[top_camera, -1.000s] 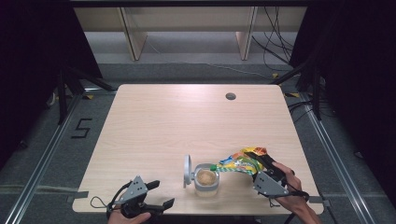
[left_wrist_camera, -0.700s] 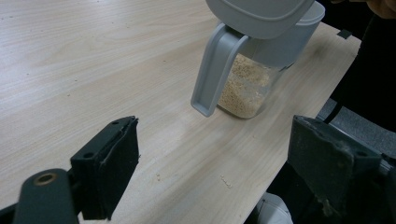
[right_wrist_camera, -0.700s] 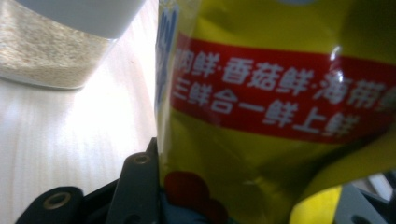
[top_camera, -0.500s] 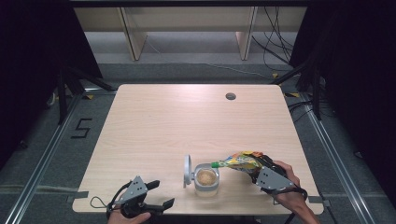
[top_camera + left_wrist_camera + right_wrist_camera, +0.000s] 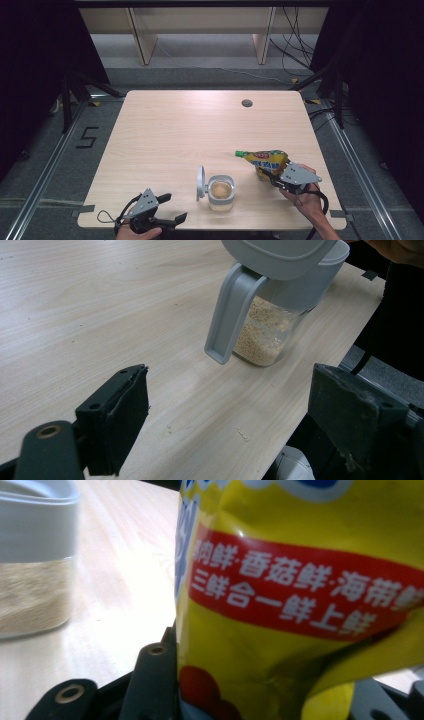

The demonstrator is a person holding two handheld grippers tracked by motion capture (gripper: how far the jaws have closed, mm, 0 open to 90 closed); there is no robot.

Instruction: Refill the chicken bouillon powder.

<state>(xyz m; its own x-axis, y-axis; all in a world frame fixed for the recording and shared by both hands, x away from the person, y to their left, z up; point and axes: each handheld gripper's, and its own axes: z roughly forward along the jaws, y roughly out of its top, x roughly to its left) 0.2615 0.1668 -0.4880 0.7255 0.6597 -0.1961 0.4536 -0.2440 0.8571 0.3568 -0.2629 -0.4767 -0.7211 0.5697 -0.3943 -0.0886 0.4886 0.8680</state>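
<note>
Pouch (image 5: 267, 161): yellow, lying on the table (image 5: 200, 130) right of the jar (image 5: 220, 192), pinched by the right gripper (image 5: 270, 176), whose jaws have just been closing.
Left gripper (image 5: 172, 209): spread wide, holding nothing, near the jar.
Jar lid (image 5: 200, 182): flipped open.

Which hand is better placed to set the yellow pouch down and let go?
Right. The right claw is clamped on the yellow pouch, beside the open jar. The left claw is open, holding nothing, on the jar's far side.
</note>
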